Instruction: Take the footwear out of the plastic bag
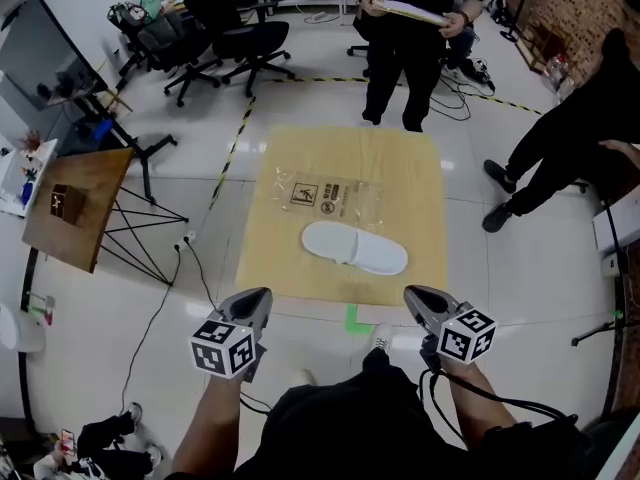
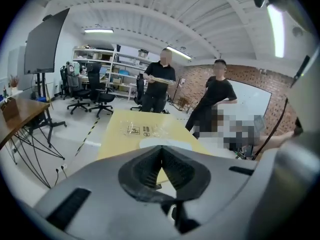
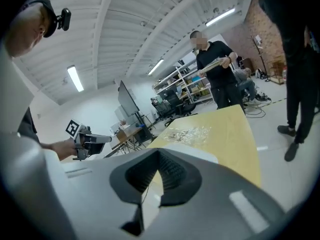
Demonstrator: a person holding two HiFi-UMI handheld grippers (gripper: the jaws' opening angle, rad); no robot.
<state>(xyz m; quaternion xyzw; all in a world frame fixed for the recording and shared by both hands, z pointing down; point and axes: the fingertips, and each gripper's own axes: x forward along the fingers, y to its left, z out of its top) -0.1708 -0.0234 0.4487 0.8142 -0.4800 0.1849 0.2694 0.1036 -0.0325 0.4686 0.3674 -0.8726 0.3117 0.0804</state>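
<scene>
Slipper (image 1: pixel 355 247) shows whole just beside plastic bag (image 1: pixel 335 198) in head view, mostly hidden in gripper views; left gripper (image 1: pixel 262 296) & right gripper (image 1: pixel 412 296) pressed together, empty.

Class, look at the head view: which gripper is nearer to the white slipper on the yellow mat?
Right. The right gripper hangs just short of the right end of the white slipper; the left gripper sits further off, short and left of its other end.

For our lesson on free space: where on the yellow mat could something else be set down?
Bare mat runs down the left and right sides, flanking the plastic bag and the slipper, and along the far edge beyond the bag. The middle is crowded: bag and slipper lie close together.
</scene>
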